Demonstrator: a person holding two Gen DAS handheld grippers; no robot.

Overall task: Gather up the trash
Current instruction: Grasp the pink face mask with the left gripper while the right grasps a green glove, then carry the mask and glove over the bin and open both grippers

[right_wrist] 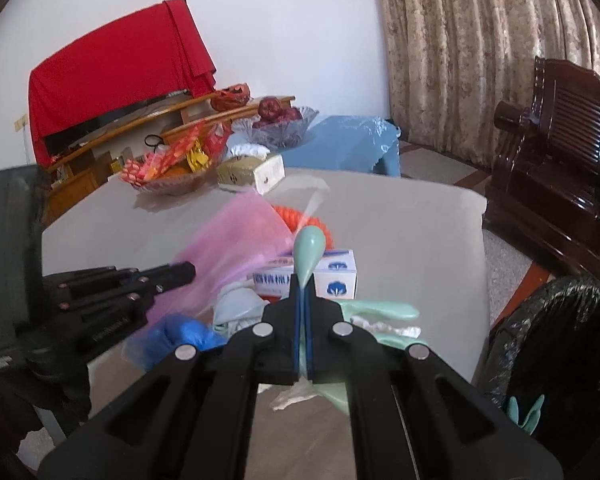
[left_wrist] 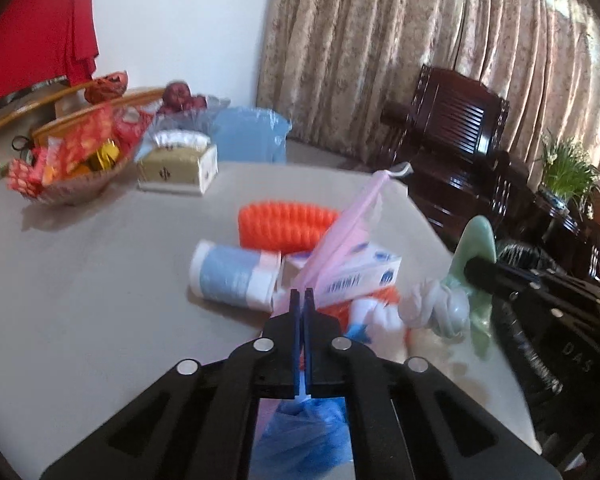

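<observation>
My left gripper (left_wrist: 302,294) is shut on a thin pink plastic bag (left_wrist: 342,232) and holds it lifted over the table; the bag also shows in the right wrist view (right_wrist: 236,236). My right gripper (right_wrist: 303,286) is shut on a mint-green rubber glove (right_wrist: 308,250), also seen from the left wrist (left_wrist: 476,248). On the table (left_wrist: 100,280) lie a white-and-blue carton (left_wrist: 364,276), a blue-and-white roll (left_wrist: 234,274), an orange foam net (left_wrist: 284,224), a crumpled blue bag (right_wrist: 188,332) and knotted white plastic (left_wrist: 428,300).
A snack basket (left_wrist: 72,160), a tissue box (left_wrist: 178,168) and a glass fruit bowl (right_wrist: 280,120) stand at the table's far side. A black-lined trash bin (right_wrist: 556,344) stands off the table's right edge. Dark wooden chairs (left_wrist: 452,140) and curtains lie beyond.
</observation>
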